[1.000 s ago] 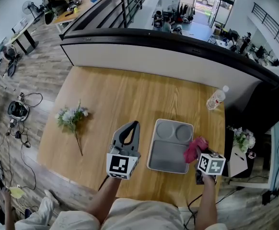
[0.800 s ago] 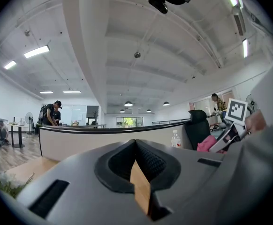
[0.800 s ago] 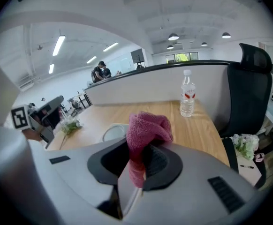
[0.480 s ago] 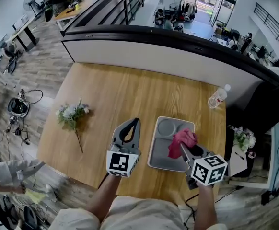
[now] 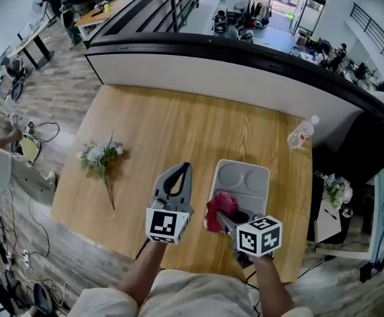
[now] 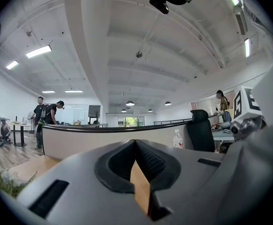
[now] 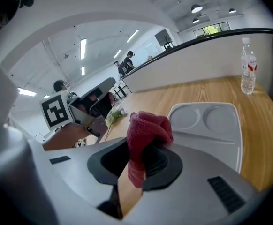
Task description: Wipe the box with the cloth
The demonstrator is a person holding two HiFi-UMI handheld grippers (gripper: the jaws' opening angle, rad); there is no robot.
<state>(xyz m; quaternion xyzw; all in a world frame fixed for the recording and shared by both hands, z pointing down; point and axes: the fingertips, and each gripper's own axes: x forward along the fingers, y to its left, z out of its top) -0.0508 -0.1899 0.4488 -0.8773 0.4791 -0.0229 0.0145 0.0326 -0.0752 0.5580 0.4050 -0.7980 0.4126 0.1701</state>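
Note:
The box is a shallow grey tray [image 5: 253, 177] with two round hollows, lying on the wooden table; it fills the right of the right gripper view [image 7: 207, 121]. My right gripper [image 5: 222, 218] is shut on a crumpled red cloth [image 5: 219, 205], which sits over the tray's near left corner. The cloth [image 7: 146, 125] bulges up from between the jaws in the right gripper view. My left gripper [image 5: 183, 170] rests just left of the tray, jaws shut with nothing between them [image 6: 135, 145], pointing away from me.
A bunch of pale flowers [image 5: 99, 158] lies on the table's left side. A plastic water bottle [image 5: 299, 135] stands at the far right corner, beside a black chair [image 5: 370, 150]. The table's near edge [image 5: 113, 246] runs under my arms.
My right gripper has carried the red cloth leftward across the tray, from its right edge to its near left corner. The left gripper has stayed put.

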